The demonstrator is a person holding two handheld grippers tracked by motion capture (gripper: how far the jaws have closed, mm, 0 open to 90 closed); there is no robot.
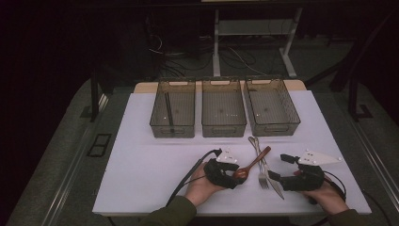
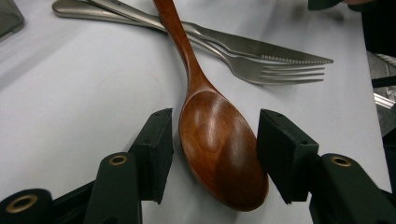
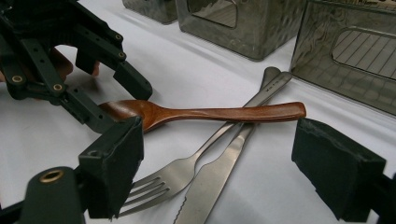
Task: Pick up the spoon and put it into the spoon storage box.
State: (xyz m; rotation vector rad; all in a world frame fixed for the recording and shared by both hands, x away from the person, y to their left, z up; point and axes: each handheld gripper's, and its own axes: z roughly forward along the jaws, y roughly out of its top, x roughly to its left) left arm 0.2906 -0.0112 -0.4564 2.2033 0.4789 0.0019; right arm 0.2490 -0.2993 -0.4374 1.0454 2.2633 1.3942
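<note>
two black foam-padded jaws of the left gripper (image 2: 215,144) flank the bowl of the glossy reddish-brown wooden spoon (image 2: 217,140), half closed around it with a sliver of gap on each side, so the pads do not seem to press yet. judged from that, the step in hand is the grasp on the spoon – the next move calls for closing fully on the smooth, rounded bowl, which may slip, then lifting without dragging what lies under it. the spoon lies at the near middle of the matte white table (image 1: 141,165), its handle crossing over the brushed steel fork (image 3: 187,170) and the serrated steel knife (image 3: 217,175). the right gripper (image 3: 219,163) rests wide and empty just right of them. three smoky translucent plastic bins (image 1: 223,115) stand in a row farther back – a likely destination.
</note>
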